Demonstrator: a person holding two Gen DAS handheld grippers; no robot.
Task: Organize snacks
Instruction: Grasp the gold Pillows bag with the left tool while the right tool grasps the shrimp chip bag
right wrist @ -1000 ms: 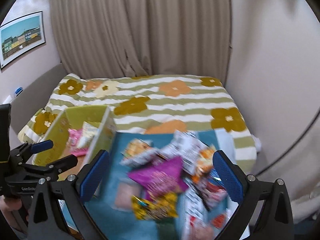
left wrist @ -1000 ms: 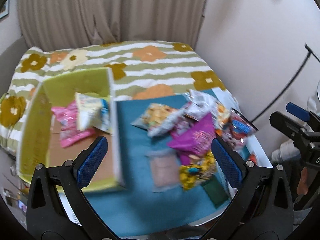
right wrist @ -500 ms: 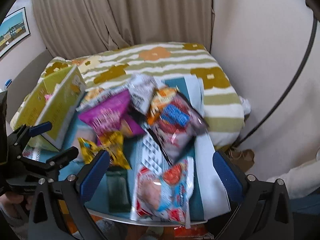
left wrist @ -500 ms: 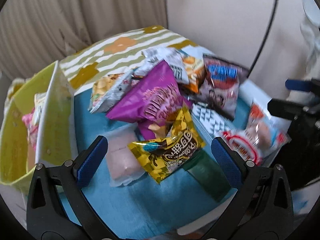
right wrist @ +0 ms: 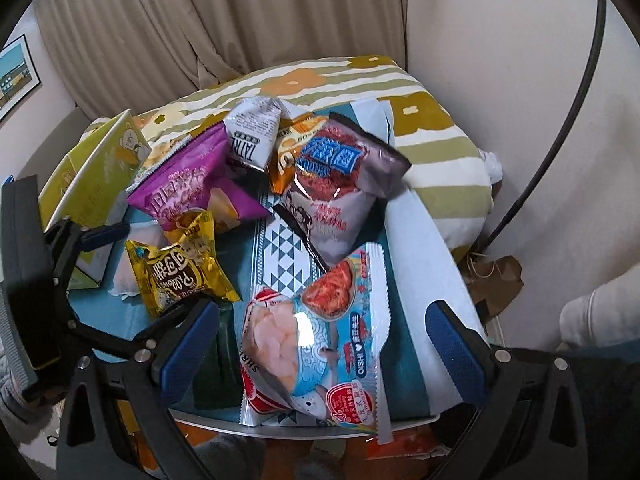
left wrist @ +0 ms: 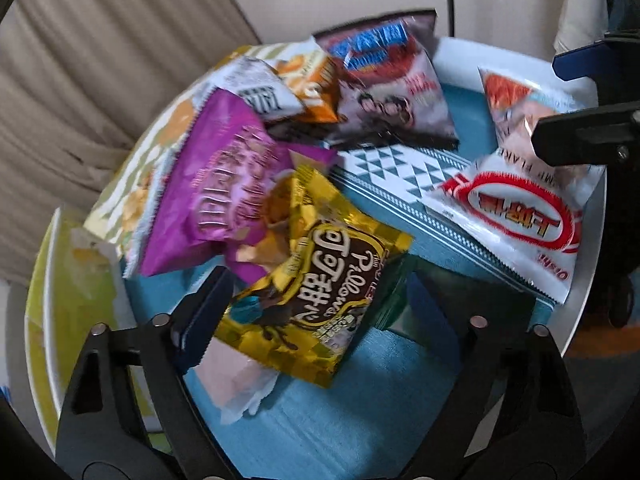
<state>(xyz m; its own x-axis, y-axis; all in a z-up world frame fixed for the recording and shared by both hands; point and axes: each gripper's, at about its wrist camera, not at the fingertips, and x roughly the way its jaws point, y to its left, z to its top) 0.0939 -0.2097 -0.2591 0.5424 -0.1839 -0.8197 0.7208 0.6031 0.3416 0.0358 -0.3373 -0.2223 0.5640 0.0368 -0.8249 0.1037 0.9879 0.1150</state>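
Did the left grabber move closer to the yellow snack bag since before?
Yes. The left gripper has come down toward the table: the yellow bag now sits between its closing fingers, instead of far ahead.

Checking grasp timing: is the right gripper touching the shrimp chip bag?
Apart. Right wrist view: the right gripper stands open, a gap showing between each pad and the shrimp chip bag.

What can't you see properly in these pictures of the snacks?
- Dark green packet: in the right wrist view the right gripper's finger covers its front, so no label shows.
- Pale pink packet: in the left wrist view the gold Pillows bag lies over it.
- Inside of the yellow-green box: its wall blocks it in the right wrist view.
- Purple chip bag: lettering is motion-blurred in the left wrist view.
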